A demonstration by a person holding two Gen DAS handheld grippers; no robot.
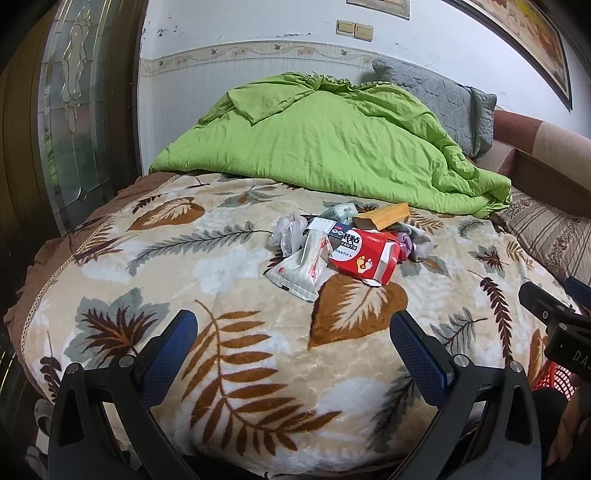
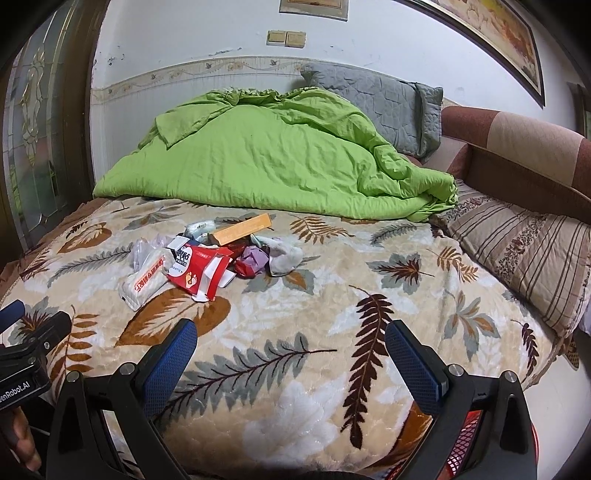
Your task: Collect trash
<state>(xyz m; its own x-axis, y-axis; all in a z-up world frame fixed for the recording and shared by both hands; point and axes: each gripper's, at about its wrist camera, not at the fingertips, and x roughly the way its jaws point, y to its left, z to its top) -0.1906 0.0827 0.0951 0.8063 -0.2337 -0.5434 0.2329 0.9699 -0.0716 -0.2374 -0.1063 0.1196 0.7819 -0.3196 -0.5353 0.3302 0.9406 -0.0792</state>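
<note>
Red box [image 1: 364,255] tops the far trash pile; both grippers [image 1: 293,341] [image 2: 291,341], spread wide and empty, should approach it squarely.

The red mesh basket [image 2: 466,439] (behind the claw) is mostly hidden, cut off below.

Leaf-patterned blanket [image 2: 295,369] over a bed, rumpled green quilt [image 2: 277,158] behind, white wall [image 2: 184,29] with floral border.
</note>
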